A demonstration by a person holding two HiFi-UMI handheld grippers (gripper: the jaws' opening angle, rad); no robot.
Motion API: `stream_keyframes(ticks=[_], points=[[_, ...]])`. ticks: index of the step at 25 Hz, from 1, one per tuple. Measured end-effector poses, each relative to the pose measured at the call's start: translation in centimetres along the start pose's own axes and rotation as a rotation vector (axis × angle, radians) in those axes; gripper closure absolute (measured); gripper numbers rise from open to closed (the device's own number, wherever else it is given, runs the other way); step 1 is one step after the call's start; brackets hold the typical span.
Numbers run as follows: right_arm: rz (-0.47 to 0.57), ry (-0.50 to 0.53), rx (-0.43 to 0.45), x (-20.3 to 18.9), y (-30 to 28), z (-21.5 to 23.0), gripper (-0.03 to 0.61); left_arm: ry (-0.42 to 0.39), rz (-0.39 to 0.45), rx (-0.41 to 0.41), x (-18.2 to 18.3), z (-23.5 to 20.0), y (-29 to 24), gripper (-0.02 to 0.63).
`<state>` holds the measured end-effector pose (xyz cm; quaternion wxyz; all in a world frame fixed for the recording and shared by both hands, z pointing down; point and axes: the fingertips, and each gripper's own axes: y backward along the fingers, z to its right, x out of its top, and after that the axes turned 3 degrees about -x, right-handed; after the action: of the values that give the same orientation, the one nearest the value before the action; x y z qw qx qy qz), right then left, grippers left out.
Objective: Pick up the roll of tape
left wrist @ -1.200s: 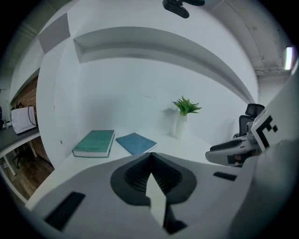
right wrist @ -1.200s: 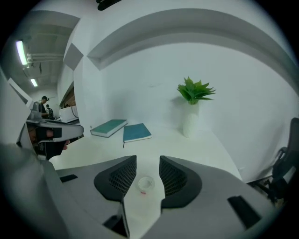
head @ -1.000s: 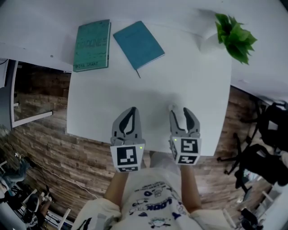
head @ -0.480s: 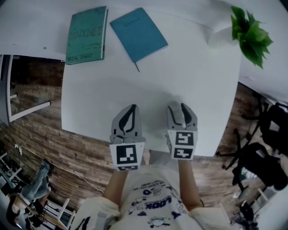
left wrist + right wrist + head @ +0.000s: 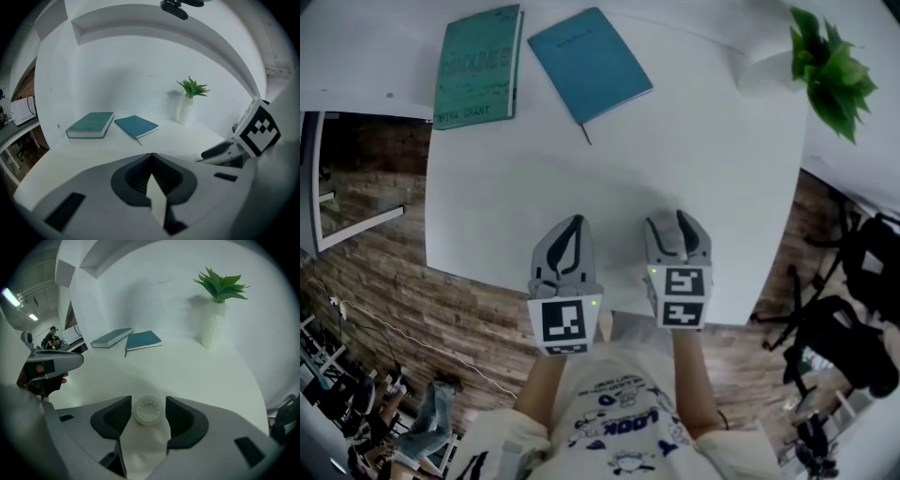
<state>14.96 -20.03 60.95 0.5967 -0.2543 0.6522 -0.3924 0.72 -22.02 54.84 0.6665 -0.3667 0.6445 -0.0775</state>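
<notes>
The roll of tape (image 5: 149, 411) is a small white ring lying flat on the white table (image 5: 534, 187). It sits between the dark pads of my right gripper (image 5: 148, 401), with a thin gap on each side. That gripper's jaws are opening and do not press on the roll. In the head view my right gripper (image 5: 667, 223) tilts down near the table's front edge and hides the roll. My left gripper (image 5: 572, 227) hovers just to its left, fingertips together, holding nothing. The left gripper view shows those jaws (image 5: 151, 157) meeting at the tip.
A green book (image 5: 478, 64) and a teal notebook (image 5: 589, 64) lie at the far side of the table. A plant in a white vase (image 5: 830, 70) stands at the far right corner. The table's front edge is under the grippers; a dark chair (image 5: 862, 309) stands at right.
Both grippers have come down a little toward the table. The right one has tipped further down, and the roll seen beside its left finger earlier is now hidden between its fingers.
</notes>
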Motion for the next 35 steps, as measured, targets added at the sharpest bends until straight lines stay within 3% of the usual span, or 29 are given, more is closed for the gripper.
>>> stream_keyframes(ticks=[7,24,35], points=[[-0.050,0.002,0.000,-1.0,-0.5,-0.1,0.365,0.005,-0.002,0.012,-0.2,-0.4,0.3,0.612],[-0.019,-0.039,-0.026,-1.2,-0.8,0.5,0.383,0.000,0.024,0.007,0.2,0.0,1.0,0.612],[0.133,-0.035,-0.046,3.9,3.6,0.2,0.383,-0.031,0.140,0.007,5.0,0.0,2.9,0.612]])
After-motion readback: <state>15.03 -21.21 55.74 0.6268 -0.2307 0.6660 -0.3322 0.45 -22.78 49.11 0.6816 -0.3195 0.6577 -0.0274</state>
